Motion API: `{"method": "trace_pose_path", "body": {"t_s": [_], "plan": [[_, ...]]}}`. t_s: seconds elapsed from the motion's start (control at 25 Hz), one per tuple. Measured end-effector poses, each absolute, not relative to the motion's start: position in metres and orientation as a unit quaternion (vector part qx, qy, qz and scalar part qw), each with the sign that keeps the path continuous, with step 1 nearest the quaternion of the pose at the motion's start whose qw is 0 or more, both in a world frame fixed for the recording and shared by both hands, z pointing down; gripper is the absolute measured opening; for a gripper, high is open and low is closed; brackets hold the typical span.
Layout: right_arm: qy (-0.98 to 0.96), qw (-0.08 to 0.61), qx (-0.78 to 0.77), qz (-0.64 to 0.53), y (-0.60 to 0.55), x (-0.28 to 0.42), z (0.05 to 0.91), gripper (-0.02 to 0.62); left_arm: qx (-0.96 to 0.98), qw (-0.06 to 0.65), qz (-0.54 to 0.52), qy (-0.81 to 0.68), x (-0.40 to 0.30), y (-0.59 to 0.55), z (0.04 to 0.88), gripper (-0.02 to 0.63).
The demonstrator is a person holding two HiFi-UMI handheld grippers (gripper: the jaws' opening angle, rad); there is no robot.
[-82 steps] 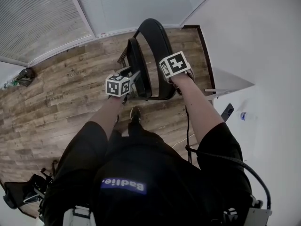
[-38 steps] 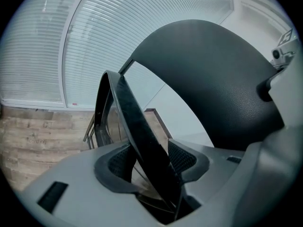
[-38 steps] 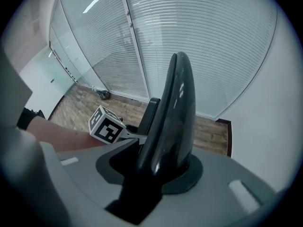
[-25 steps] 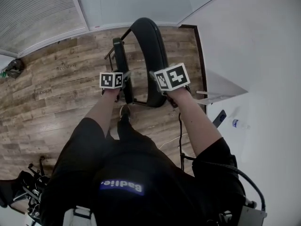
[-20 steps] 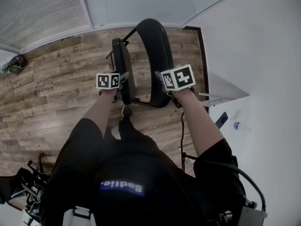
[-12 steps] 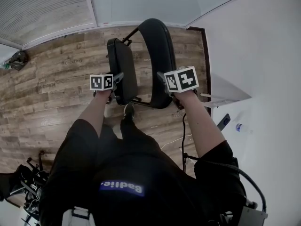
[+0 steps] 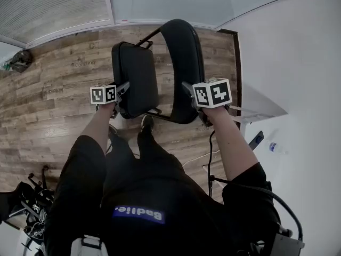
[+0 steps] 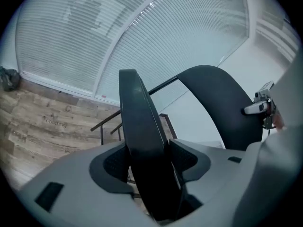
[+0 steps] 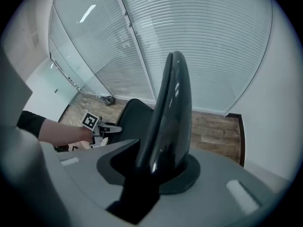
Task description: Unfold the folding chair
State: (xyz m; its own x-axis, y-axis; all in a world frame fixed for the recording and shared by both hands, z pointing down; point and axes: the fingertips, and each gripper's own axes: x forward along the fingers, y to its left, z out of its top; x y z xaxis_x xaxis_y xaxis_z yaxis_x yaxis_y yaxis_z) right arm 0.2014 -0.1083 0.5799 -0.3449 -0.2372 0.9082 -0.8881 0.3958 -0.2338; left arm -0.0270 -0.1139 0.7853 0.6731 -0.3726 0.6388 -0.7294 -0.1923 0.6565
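Observation:
The black folding chair stands on the wood floor in front of me. Its padded seat is swung out to the left of the curved backrest, with its flat face showing. My left gripper grips the seat's near edge. In the left gripper view the seat fills the gap between the pads, and the jaws are opening slightly. My right gripper is shut on the backrest's near rim. In the right gripper view the backrest rises between the jaws, and the left gripper shows at the seat.
Blinds and a glass wall run along the far side. A white wall closes the right, with a white ledge, a dark phone and a small bottle below it. A dark bag lies far left, and gear at bottom left.
The seat has swung leftward away from the backrest, from edge-on to showing its face. My left gripper moved left and down with it. The right gripper has barely moved.

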Motion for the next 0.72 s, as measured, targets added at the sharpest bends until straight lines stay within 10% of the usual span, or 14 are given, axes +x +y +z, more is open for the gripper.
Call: {"method": "trace_pose_path", "body": {"t_s": [0.72], "plan": [[-0.732,0.404,0.372,0.403,-0.106,0.179,0.610,0.114,0.707,0.547,0.147,-0.423,-0.116,-0.109,0.850,0.253]]}}
